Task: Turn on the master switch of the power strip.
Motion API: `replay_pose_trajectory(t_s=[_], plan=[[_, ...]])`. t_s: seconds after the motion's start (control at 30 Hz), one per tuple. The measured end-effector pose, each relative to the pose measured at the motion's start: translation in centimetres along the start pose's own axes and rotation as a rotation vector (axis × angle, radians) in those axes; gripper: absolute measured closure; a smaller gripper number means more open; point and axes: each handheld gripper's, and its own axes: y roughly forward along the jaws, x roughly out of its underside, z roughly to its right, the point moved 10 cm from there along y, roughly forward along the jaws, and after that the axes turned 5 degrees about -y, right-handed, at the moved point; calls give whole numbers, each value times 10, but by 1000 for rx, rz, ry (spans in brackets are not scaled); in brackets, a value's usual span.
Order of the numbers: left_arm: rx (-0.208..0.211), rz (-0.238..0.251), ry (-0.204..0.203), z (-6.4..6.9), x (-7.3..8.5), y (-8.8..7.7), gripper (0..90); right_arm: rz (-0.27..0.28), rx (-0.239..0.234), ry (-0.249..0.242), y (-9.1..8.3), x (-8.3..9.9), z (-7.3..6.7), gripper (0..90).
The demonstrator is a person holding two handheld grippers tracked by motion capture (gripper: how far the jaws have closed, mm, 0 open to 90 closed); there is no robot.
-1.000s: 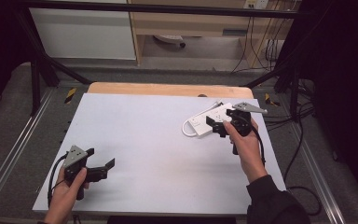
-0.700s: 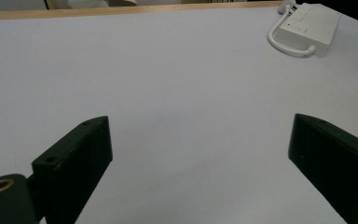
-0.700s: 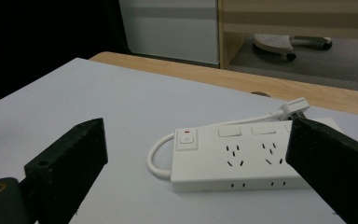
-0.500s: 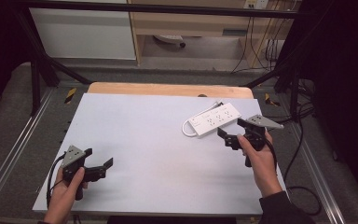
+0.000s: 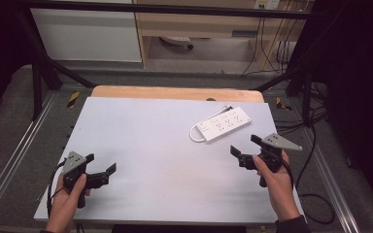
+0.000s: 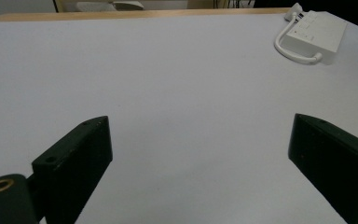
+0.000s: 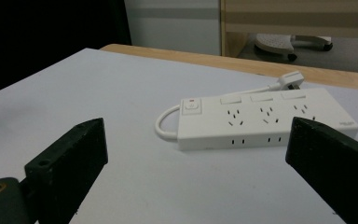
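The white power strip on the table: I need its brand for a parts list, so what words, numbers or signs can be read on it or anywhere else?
No text reads.
White plastic power strip: small grey marking at its far end, too blurred to read.

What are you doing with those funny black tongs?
A person holds a pair of tongs in each hand over a white table. The right tongs are open and hold nothing, just short of a white power strip lying flat with its cord looped beside it. The left tongs are open too, near the table's front left corner, far from the strip.
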Motion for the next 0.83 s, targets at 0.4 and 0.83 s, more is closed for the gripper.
replay_pose_trajectory(t_s=[0.4,0.83], plan=[[2,0,0,0,0,0,61,-45,35,-2,-13,43,9,52],[10,-2,9,3,0,1,62,-277,41,-50,4,110,9,48]])
